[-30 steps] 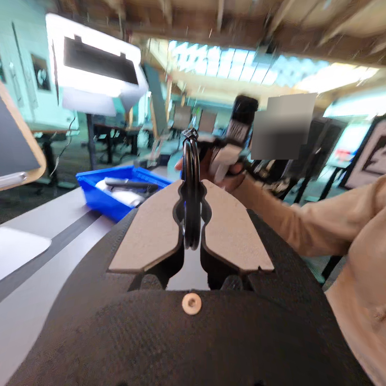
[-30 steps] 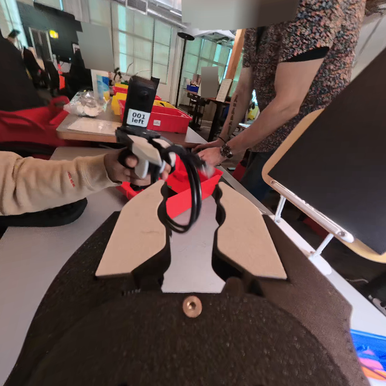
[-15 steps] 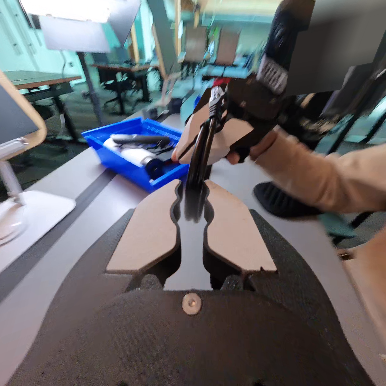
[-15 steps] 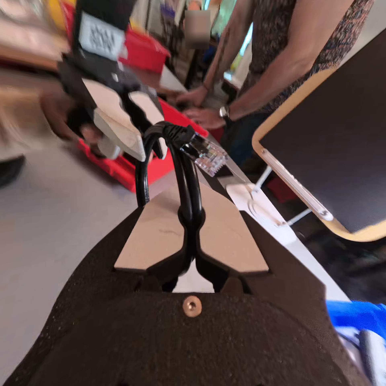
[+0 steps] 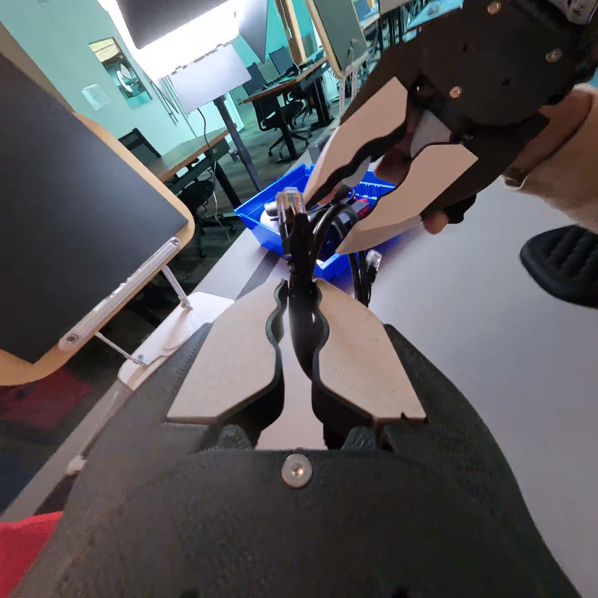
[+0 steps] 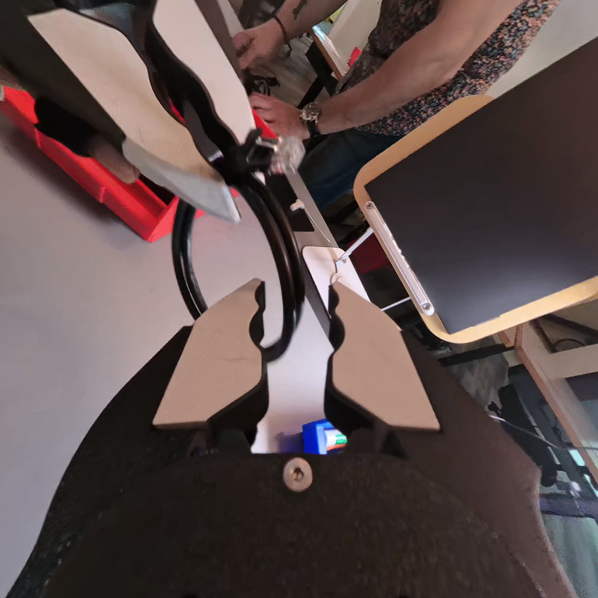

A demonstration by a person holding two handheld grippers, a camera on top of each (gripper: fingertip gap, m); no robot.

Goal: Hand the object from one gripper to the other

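A coiled black cable [image 5: 302,246] with a clear plug [image 5: 289,200] stands up between the fingers of my left gripper [image 5: 299,286], which is shut on it above the grey table [image 5: 469,323]. My right gripper [image 5: 326,223] comes in from the upper right, open, its fingers on either side of the coil's top. In the right wrist view the right gripper [image 6: 297,284] is open with one side of the cable loop [image 6: 284,259] hanging between its fingers. The left gripper [image 6: 244,176] holds the coil near its plug [image 6: 288,155].
A blue bin [image 5: 259,207] with items sits behind the cable. A red bin [image 6: 106,191] lies on the table to the left. A dark board on a white stand [image 6: 485,210] borders the table edge. A person in a patterned shirt [image 6: 420,64] works nearby. A black pad [image 5: 563,262] lies right. The gap from one gripper's tips to the other's is roughly 5 cm.
The right gripper, shut on the cable half a second ago, now stands open around it. The left gripper keeps its hold. Both grippers have tilted and drawn closer together.
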